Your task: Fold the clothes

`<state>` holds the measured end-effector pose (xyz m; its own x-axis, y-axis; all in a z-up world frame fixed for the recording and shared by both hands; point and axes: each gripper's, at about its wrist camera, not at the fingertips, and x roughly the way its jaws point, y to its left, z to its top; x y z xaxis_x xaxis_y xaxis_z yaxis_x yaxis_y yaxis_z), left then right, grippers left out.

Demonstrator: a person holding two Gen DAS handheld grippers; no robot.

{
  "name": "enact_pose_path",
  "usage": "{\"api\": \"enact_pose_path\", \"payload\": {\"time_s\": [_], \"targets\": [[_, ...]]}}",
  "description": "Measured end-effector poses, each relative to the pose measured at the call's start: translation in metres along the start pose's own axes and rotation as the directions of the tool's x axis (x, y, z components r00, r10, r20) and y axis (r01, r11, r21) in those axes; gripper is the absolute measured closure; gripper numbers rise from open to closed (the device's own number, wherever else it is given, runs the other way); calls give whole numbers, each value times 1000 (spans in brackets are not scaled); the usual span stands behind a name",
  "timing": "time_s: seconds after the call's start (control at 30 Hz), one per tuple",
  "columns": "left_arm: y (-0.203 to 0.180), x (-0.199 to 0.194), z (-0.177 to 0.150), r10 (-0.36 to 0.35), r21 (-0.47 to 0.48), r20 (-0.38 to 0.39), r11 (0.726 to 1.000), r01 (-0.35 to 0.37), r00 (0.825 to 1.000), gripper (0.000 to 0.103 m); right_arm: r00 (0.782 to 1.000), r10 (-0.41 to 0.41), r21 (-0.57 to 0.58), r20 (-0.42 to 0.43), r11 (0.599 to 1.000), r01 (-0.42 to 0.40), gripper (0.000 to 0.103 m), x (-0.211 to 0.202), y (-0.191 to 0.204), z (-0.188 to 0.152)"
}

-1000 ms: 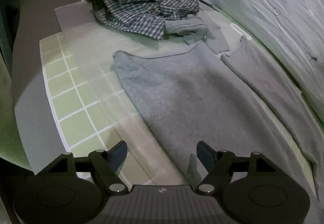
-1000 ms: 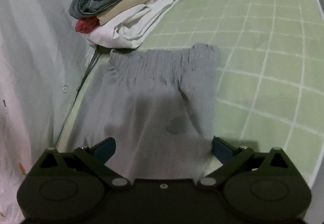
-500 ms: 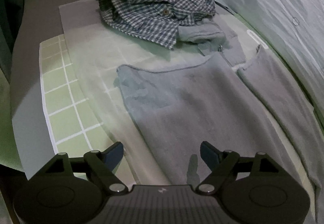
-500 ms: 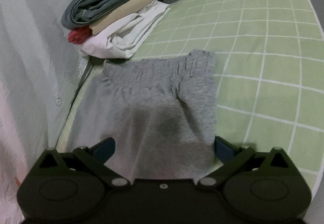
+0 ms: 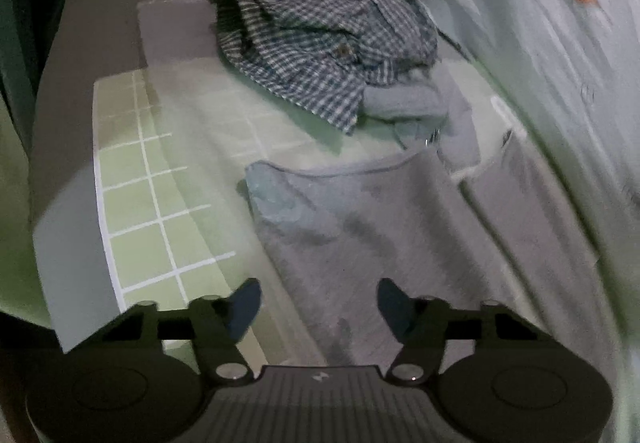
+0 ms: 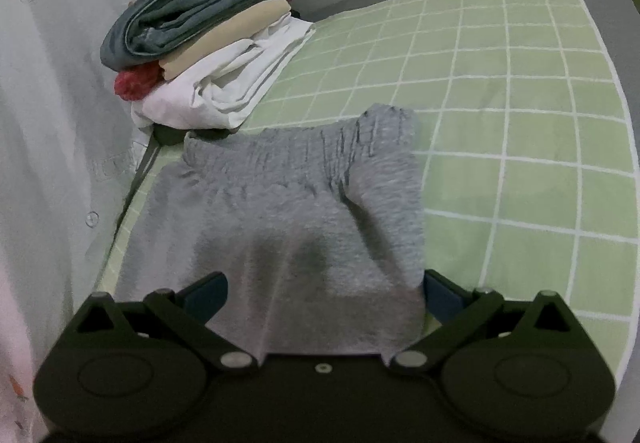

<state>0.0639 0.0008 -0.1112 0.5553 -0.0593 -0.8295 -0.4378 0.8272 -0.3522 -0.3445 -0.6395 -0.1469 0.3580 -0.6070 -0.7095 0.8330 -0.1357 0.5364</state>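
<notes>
Lay flat on green checked sheet (image 6: 520, 147): grey sweatpants (image 6: 304, 219), spread for folding. Left gripper (image 5: 319, 301) jaws just narrowed, gripping nothing; right gripper (image 6: 325, 293) wide, astride cloth. Folded stack (image 6: 208, 43) parked at 11 o'clock, clear of work.

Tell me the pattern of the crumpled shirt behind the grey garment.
Small blue-and-white check; the crumpled shirt shows best in the left wrist view.

Left gripper (image 5: 319, 303): jaws have just been closing and stand nearer together than half a second ago, grey trousers (image 5: 360, 243) lying flat below the gap, pads clear of the cloth. Its view now sits closer to the checked shirt (image 5: 320, 43). Right view: folded stack (image 6: 208, 43) appears lower in frame.
</notes>
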Motion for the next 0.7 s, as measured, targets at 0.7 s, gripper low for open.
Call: {"api": "enact_pose_path", "payload": {"time_s": [0.7], "targets": [[1,16,20,25,-34,-10,999,-25,1000,41,1000,-18,-57,-1,998,18,0,1,5,-1]]}}
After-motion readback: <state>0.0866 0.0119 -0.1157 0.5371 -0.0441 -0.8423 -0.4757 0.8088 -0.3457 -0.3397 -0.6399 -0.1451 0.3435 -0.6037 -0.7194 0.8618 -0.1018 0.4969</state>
